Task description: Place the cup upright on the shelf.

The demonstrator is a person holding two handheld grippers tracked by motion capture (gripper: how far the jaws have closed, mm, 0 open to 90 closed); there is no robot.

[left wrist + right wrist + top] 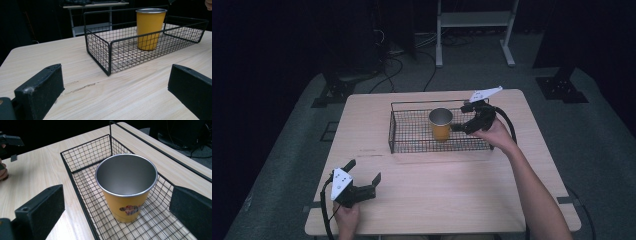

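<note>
From above, a black wire basket (398, 131) sits toward the far half of the pale wooden surface (452, 190), and a yellow cup (440, 124) stands upright inside it, near the middle. The right gripper (460, 127) reaches over the basket's right end, its fingers apart and pointed at the cup, close but not touching as far as I can tell. The left gripper (363, 171) rests near the front left corner, well apart from the basket, fingers spread wide.

In the left gripper view, both black fingers (40, 92) stand wide apart with bare wood between them; the basket (110, 57) and the cup (149, 30) lie beyond, untouched.

In the right gripper view, the cup (126, 205) sits between the open fingers (40, 213) but lower and ahead, its steel-lined mouth empty, a small sticker on its side.

My guess is the cup is about to be gripped. To do that well, I'd bring the fingers down level either side of the wall below the rim, keep the right finger clear of the basket's wire, and close gently so the cup doesn't tip.
</note>
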